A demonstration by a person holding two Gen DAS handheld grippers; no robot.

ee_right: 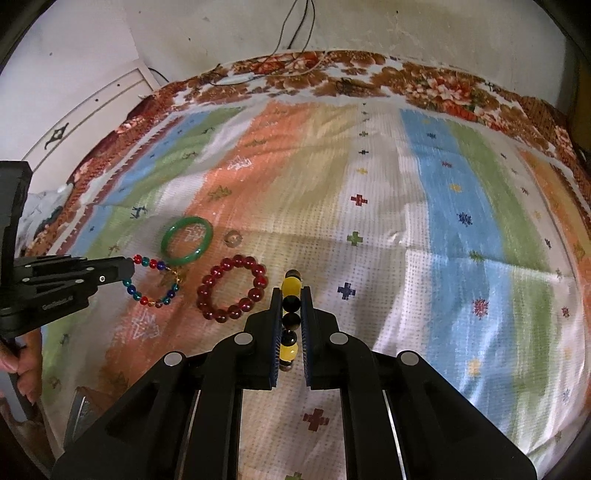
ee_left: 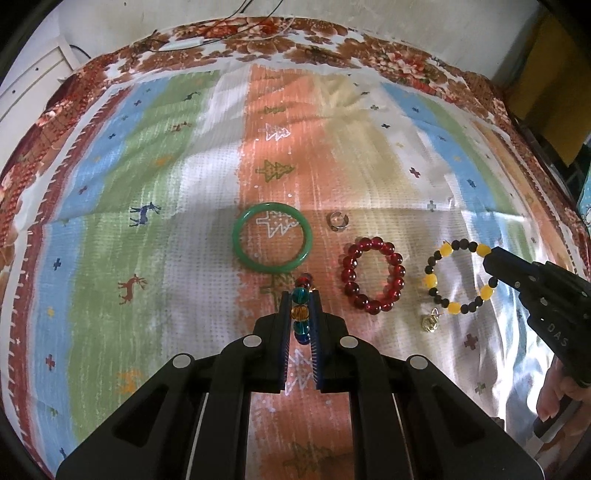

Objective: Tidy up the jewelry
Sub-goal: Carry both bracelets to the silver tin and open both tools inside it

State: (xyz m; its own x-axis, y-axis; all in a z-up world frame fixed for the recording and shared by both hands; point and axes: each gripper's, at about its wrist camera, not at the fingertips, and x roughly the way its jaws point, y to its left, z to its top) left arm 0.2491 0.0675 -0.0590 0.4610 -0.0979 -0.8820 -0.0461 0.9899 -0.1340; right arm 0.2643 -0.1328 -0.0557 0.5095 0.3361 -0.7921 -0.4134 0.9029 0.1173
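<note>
My left gripper (ee_left: 300,295) is shut on a multicoloured bead bracelet (ee_left: 300,313), seen edge-on between the pads. In the right wrist view that multicoloured bracelet (ee_right: 151,282) hangs as a ring from the left gripper (ee_right: 127,271). My right gripper (ee_right: 290,291) is shut on a yellow-and-black bead bracelet (ee_right: 290,350). The left wrist view shows this yellow-and-black bracelet (ee_left: 460,277) held by the right gripper (ee_left: 489,260), with a small gold charm (ee_left: 429,322) dangling. A green bangle (ee_left: 272,237), a red bead bracelet (ee_left: 373,274) and a small clear ring (ee_left: 336,220) lie on the cloth.
A striped cloth (ee_left: 147,221) with tree and deer prints covers the surface, bordered by a floral cover (ee_left: 258,40). A white wall and cables (ee_right: 295,33) stand behind. A person's fingers (ee_left: 554,402) hold the right gripper's handle.
</note>
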